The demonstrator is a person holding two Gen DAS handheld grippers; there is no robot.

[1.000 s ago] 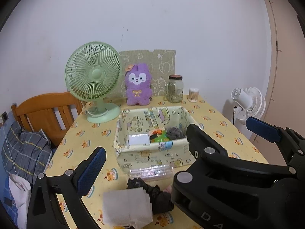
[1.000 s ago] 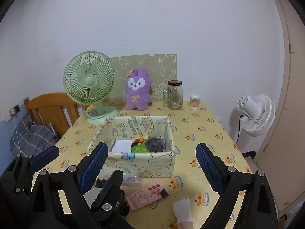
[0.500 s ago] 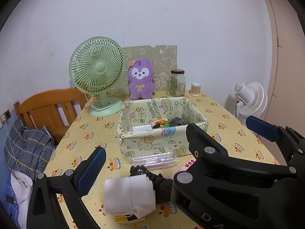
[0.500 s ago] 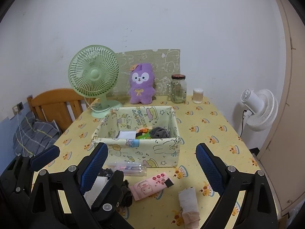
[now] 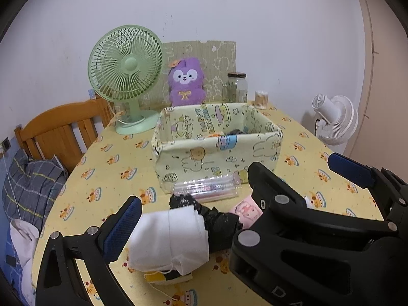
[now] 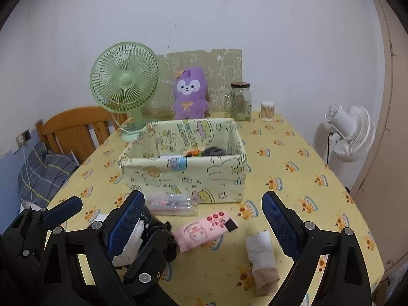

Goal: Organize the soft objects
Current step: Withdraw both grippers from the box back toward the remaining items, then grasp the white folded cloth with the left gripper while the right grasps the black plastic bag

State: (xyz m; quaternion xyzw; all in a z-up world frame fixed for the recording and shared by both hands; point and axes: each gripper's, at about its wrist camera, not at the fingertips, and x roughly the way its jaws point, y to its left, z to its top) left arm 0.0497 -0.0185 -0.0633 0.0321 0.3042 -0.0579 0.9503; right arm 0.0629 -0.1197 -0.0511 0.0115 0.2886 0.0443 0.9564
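A patterned fabric storage box (image 5: 216,150) (image 6: 183,173) stands mid-table with small soft items inside. In front of it lie a clear plastic packet (image 5: 206,187) (image 6: 170,202), a black crumpled cloth (image 5: 219,221) (image 6: 155,227), a folded white cloth (image 5: 168,237) (image 6: 127,244), a pink tissue pack (image 6: 204,228) (image 5: 246,210) and a rolled white and beige sock (image 6: 262,262). My left gripper (image 5: 188,199) is open, its jaws either side of the white cloth. My right gripper (image 6: 201,221) is open above the pink pack.
A green desk fan (image 5: 127,76), a purple plush (image 5: 186,81), a glass jar (image 5: 237,88) and a cotton-swab cup (image 5: 261,99) stand at the table's back. A wooden chair (image 5: 61,127) with a plaid cloth is left. A white floor fan (image 6: 349,130) stands right.
Both grippers have lowered and moved closer to the items in front of the box; the box's inside is now seen from a flatter angle. Both stay open.
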